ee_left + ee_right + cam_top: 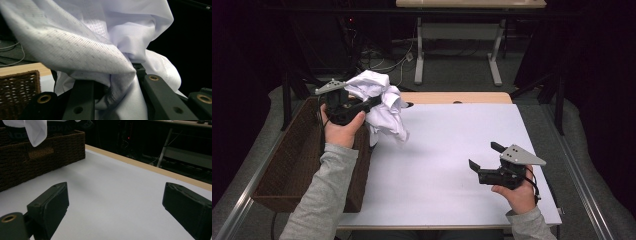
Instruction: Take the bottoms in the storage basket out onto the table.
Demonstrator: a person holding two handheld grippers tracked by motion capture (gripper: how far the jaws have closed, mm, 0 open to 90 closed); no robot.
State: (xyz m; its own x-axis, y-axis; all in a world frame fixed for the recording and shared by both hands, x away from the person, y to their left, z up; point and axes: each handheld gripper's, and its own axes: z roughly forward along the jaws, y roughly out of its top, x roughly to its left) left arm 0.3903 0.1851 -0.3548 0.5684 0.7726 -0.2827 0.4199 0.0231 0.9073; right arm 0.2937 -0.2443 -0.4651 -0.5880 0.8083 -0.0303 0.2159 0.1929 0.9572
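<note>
The left gripper [371, 103] is clamped on a bunched white cloth [382, 102], whose textured folds are pinched between its jaws and spill above and to either side of them. It holds the cloth in the air, with the brown wicker basket [292, 160] just below and beside it. The right gripper [484, 156] stands wide and empty over the white table [447, 150], well apart from the cloth. No writing or label is readable on the cloth, basket or grippers.

A dark brown wicker basket [287, 165] sits along the left edge of a white table [447, 150]. Behind the table stands a light-topped desk [462, 4] on pale legs.
</note>
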